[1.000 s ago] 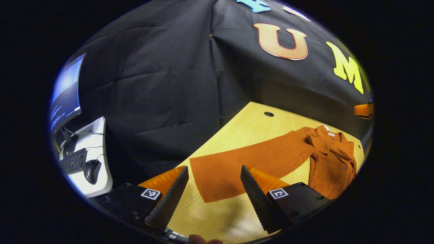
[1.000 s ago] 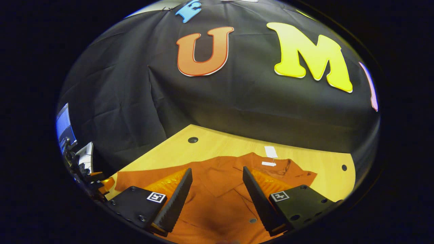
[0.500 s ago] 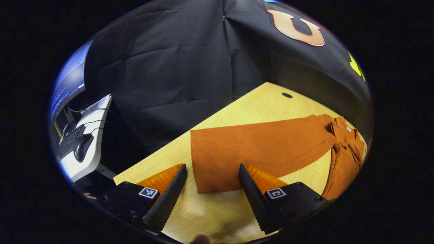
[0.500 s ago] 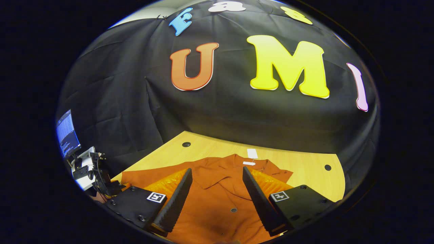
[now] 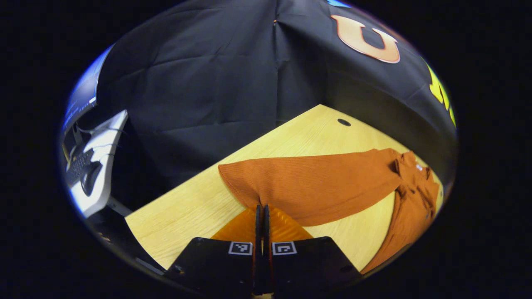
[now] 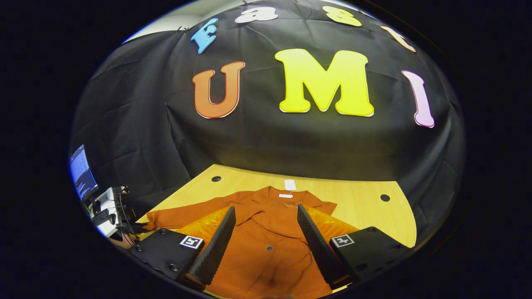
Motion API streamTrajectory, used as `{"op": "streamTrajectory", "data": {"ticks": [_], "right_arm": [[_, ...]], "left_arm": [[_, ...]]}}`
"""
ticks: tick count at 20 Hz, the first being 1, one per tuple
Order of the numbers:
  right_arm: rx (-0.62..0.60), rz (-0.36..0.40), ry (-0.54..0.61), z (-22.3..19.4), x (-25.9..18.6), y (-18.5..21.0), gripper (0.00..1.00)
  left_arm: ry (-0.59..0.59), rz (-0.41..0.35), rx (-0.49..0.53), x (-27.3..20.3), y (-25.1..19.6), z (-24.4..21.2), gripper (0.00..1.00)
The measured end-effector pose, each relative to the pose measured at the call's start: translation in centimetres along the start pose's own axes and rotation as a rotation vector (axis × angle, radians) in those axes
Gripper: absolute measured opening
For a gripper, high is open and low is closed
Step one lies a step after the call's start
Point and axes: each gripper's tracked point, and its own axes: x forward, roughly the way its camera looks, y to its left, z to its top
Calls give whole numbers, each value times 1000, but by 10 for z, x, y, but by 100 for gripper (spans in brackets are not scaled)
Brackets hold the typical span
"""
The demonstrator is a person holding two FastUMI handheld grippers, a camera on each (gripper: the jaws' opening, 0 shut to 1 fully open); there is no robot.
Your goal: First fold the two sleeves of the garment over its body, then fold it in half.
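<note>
One sleeve [image 5: 316, 187] is what it's all about right now. The shirt [image 6: 270, 232] lies flat on the table [image 5: 291, 137], collar at the far side and button front up, and this sleeve runs straight out to the left, nowhere near the body. The left gripper [image 5: 262, 216] has its fingers pinched together right at the near edge of the cuff end, and the cloth puckers up into them there, so I'd say it's got a pinch of sleeve. The right gripper [image 6: 266, 245] hangs over the shirt's front with its jaws wide and nothing between them.

The other sleeve I can't really make out. On the right side the shirt just ends at the shoulder, so it might be folded in, or it's hidden behind the finger. Can't call it.

So my read is sleeve-folding, left sleeve in hand. The body is at full length, not folded in half.

Next bit needs the pinch to hold while the cuff goes up and across to the right, landing on the chest. The knit looks soft and floppy, so it'll droop and could drag the shoulder along or slip out. The open right gripper is in a good spot to pin the body down if it shifts.
</note>
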Motion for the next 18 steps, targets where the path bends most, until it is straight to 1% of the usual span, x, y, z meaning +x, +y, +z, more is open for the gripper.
{"op": "streamTrajectory", "data": {"ticks": [1,2,5,9,11,14,16,18], "right_arm": [[2,-4,18,-12,-3,-4,95],[12,-9,34,-24,-8,-8,95],[87,-23,65,-49,-21,-24,96],[152,-78,22,-47,-43,-63,96],[174,-125,-13,-42,-52,-91,95],[216,-180,-50,-43,-73,-126,96],[228,-220,-64,-47,-87,-151,96],[244,-255,-70,-51,-103,-174,96]], "left_arm": [[-5,-16,-14,-3,-6,8,3],[-21,-40,-7,-7,-13,20,3],[-95,-127,74,-17,-52,67,3],[-168,-243,166,-42,-123,122,3],[-191,-301,209,-54,-168,143,3],[-216,-407,283,-77,-251,161,3],[-220,-460,360,-89,-307,161,3],[-214,-534,436,-103,-373,144,3]]}}
